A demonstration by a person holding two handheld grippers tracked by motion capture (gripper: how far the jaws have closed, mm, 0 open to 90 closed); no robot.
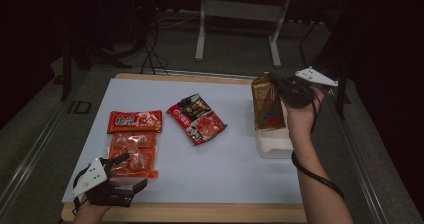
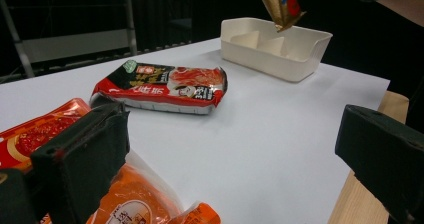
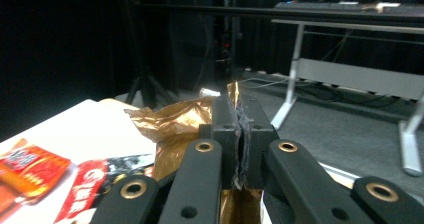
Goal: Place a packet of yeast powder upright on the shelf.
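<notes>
Gold foil snack packet point(image 1: 267, 104) is hanging clamped in my right gripper point(image 3: 239, 134) above the white plastic tray point(image 1: 274, 145); three packets are waiting, left gripper point(image 2: 240, 154) gaping empty.

Surface point(image 1: 235, 169) bare across lower centre of the high view, passage free. Red noodle packet point(image 1: 196, 118) blocks mid-frame; orange packets point(image 1: 134, 144) crowd lower left; white tray point(image 1: 275, 145) occupies right edge.

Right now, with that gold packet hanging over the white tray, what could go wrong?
The right gripper pinches only the gold packet's top edge, so it might slip or tear. The packet hangs above the white tray's rim and could catch its divider. The left gripper, jaws open, rests by the orange packets and could nudge them.
</notes>
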